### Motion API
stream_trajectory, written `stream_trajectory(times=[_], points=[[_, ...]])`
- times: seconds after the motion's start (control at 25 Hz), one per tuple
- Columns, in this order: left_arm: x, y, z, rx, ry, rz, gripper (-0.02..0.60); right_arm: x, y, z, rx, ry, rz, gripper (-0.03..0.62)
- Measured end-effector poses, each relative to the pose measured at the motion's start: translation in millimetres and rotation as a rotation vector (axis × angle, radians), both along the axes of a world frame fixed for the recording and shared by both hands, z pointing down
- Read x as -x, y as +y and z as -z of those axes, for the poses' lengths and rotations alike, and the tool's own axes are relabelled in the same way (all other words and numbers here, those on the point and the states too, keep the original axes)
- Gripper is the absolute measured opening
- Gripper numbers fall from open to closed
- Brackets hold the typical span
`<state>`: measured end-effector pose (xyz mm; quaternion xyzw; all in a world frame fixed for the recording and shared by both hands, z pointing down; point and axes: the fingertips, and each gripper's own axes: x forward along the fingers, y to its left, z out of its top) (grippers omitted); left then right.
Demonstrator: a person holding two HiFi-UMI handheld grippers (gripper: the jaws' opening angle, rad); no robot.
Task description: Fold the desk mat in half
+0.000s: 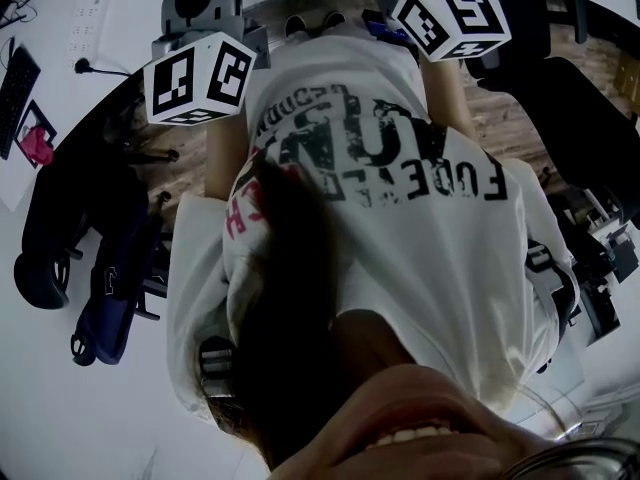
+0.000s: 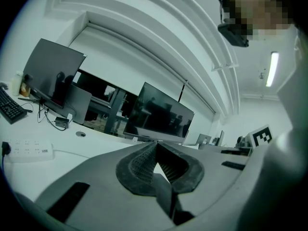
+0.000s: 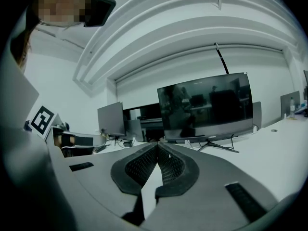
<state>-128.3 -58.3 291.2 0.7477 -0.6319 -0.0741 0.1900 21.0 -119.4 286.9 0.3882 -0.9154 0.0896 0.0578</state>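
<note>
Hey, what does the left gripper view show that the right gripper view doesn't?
Left gripper view only: a power strip, a keyboard, a lit ceiling light. Right gripper view only: a monitor stand's splayed feet. Both: white desks, dark monitors, and shut, empty jaws, on the left gripper and the right gripper alike.

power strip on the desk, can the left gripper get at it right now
Probably yes: the power strip lies bare on the desk, left of the left gripper, nothing between; its jaws are shut.
</note>
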Motion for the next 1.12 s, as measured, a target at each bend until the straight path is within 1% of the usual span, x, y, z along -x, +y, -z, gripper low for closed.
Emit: stream_trajectory(times=[0.16, 0.44, 0.84, 1.12], points=[[-2, 0, -1, -0.004, 0.015, -0.008, 0.003, 3, 1, 3, -0.009, 0.000, 0.007, 0.000], [1, 0, 0, -0.014, 0.020, -0.005, 0.003, 5, 3, 2, -0.010, 0.014, 0.014, 0.000], [10, 1, 1, -0.024, 0.026, 0.004, 0.003, 18, 5, 3, -0.011, 0.001, 0.029, 0.000], [10, -1, 2, -0.026, 0.034, -0.004, 0.003, 17, 3, 4, -0.013, 0.001, 0.021, 0.000]])
